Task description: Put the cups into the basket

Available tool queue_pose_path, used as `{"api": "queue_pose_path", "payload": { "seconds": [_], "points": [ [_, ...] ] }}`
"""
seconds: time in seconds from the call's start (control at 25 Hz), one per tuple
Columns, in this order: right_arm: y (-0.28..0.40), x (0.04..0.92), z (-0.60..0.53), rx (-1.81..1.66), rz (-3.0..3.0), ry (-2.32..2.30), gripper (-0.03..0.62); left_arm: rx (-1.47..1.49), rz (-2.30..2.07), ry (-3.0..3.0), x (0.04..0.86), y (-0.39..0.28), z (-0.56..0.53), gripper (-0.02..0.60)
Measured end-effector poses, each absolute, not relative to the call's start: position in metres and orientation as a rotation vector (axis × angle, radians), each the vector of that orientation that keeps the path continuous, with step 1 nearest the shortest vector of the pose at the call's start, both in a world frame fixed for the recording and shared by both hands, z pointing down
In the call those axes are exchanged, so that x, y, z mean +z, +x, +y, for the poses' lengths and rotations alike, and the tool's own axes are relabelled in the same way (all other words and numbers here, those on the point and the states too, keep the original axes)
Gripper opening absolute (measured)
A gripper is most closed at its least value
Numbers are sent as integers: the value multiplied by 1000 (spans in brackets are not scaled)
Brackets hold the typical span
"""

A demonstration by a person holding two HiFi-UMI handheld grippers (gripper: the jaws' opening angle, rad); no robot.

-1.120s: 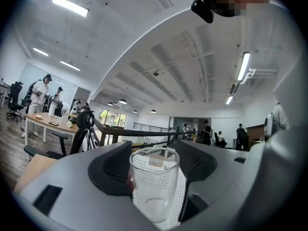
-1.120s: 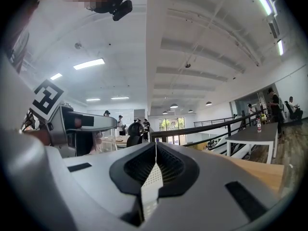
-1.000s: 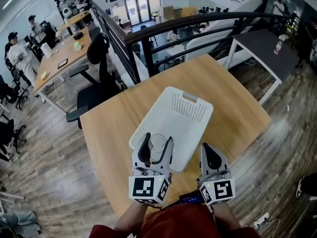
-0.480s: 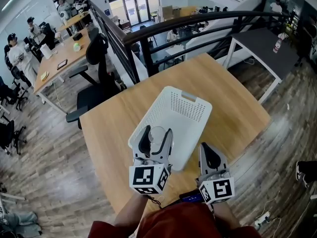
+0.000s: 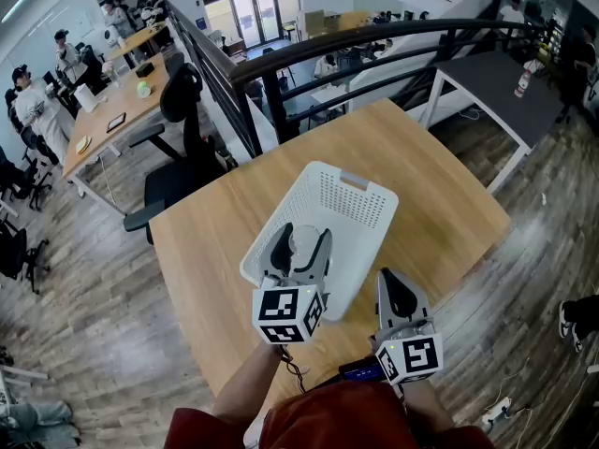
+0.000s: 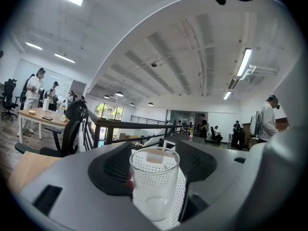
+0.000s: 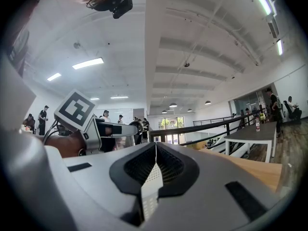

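L gripper point(image 5: 300, 238) pinches a clear cup point(image 6: 154, 186) btwn its jaws, cup upright w/ mouth up. In the head view it sits over the near end of the white basket point(image 5: 363, 215). R gripper point(image 5: 394, 285) has its jaws pressed together w/ nothing in them, just beside the basket's near-right edge. Basket rests on a wood table point(image 5: 440, 190) — railing beyond the far edge.

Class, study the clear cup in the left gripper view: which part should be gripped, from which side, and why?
Grip the clear cup across its round wall at mid-height, coming in level from the side. It stands upright, mouth up, so opposed pads seat squarely, as the left hand-held gripper holds it now.
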State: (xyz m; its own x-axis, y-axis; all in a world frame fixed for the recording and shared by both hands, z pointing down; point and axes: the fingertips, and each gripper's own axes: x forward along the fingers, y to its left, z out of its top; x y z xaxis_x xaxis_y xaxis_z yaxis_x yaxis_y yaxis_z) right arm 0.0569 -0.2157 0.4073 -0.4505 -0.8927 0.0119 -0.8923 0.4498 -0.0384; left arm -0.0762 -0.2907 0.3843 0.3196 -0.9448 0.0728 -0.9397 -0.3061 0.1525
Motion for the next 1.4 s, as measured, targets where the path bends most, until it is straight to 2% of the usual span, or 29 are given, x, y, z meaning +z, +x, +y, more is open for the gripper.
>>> {"api": "queue_pose_path", "payload": {
  "seconds": [1.4],
  "points": [
    [63, 417, -217, -99, 2683, -1644, 12, 80, -1650, 2359, 425, -52, -366, 289]
  ]
}}
